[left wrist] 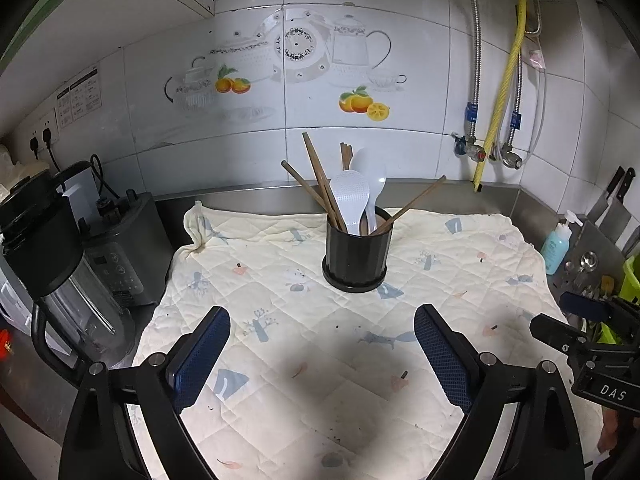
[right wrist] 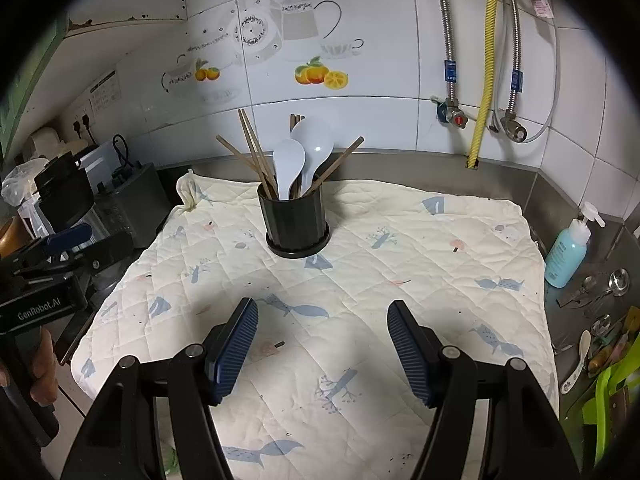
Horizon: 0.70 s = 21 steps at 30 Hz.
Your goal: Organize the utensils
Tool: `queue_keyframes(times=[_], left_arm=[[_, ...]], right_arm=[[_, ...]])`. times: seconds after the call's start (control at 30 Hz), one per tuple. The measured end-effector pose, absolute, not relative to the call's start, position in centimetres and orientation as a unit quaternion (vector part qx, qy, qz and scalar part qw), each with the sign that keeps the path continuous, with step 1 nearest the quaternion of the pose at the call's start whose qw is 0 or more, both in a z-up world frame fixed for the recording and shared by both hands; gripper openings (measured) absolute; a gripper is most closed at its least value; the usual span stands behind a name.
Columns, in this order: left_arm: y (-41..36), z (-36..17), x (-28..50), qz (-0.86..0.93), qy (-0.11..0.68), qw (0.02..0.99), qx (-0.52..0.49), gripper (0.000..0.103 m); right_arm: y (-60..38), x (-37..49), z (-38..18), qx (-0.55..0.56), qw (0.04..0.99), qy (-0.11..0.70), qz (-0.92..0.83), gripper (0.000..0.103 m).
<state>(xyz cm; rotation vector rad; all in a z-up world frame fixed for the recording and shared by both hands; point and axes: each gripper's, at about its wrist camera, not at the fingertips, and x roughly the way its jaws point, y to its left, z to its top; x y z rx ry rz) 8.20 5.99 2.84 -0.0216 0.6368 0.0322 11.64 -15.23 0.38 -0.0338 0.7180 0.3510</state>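
Observation:
A black utensil holder [left wrist: 356, 254] stands upright on a quilted cloth [left wrist: 280, 320], also in the right wrist view [right wrist: 297, 224]. It holds several brown chopsticks [left wrist: 320, 178] and two white rice spoons [left wrist: 352, 200], also seen in the right wrist view [right wrist: 288, 168]. My left gripper [left wrist: 322, 354] is open and empty, above the cloth in front of the holder. My right gripper [right wrist: 322, 346] is open and empty, also in front of the holder. Each gripper shows at the edge of the other's view: right gripper [left wrist: 576, 320], left gripper [right wrist: 60, 248].
A blender [left wrist: 60, 264] and a grey appliance [left wrist: 124, 248] stand left of the cloth. A blue soap bottle [right wrist: 568, 250], metal spoons [right wrist: 612, 284], a white spoon [right wrist: 578, 360] and a green rack [right wrist: 616, 384] are at the right. Pipes and valves hang on the tiled wall [right wrist: 452, 112].

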Motion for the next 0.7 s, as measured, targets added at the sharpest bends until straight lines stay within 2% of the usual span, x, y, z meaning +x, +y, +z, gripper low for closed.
queue_keyframes(times=[0.7], left_arm=[[5.91,2.5,8.19,0.013,0.318,0.948,-0.001,0.101]], right_arm=[[-15.33,11.43,0.29,-0.003,0.919,0.353,0.173,0.074]])
